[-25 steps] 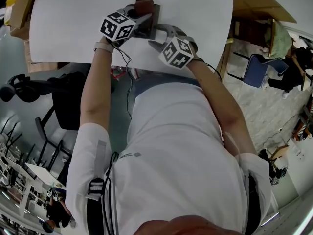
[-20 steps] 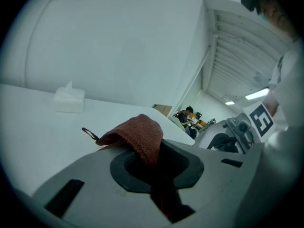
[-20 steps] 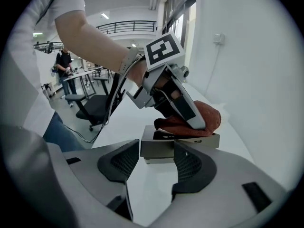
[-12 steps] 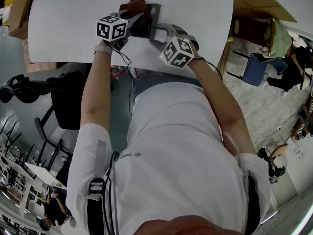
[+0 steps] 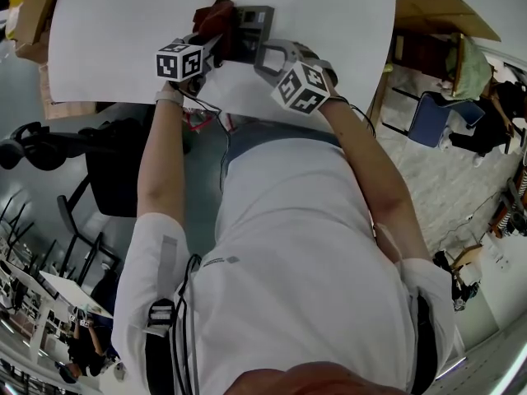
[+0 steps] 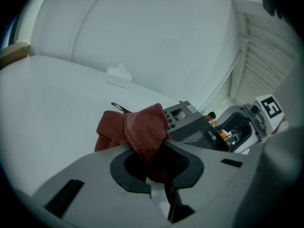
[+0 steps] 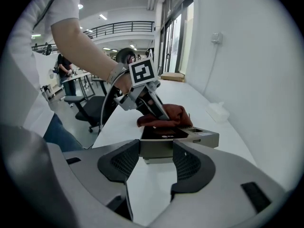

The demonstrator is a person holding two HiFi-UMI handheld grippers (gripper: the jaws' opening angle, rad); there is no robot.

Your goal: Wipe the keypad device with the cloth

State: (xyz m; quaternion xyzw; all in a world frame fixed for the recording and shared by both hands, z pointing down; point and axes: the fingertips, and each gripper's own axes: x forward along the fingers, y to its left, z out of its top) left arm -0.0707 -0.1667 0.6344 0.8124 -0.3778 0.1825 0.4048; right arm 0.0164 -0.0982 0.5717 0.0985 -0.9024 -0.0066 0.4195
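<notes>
The grey keypad device (image 5: 252, 25) lies on the white table (image 5: 115, 31). My left gripper (image 5: 216, 39) is shut on a dark red cloth (image 5: 212, 13), which presses against the device's left far end. In the left gripper view the cloth (image 6: 142, 129) bunches out of the left gripper (image 6: 154, 163), with the device (image 6: 192, 126) just to its right. My right gripper (image 7: 156, 158) grips the near end of the device (image 7: 180, 139) between its pads. The cloth (image 7: 167, 114) rests over the device's far part.
A small white object (image 6: 118, 75) sits on the table by the wall (image 6: 156, 32). A black office chair (image 5: 111, 167) stands left of the person, below the table's near edge. A second chair (image 5: 432, 118) stands on the floor at the right.
My left gripper has dragged the cloth leftward across the device, from its middle to its left end. The right gripper has stayed holding the device.
</notes>
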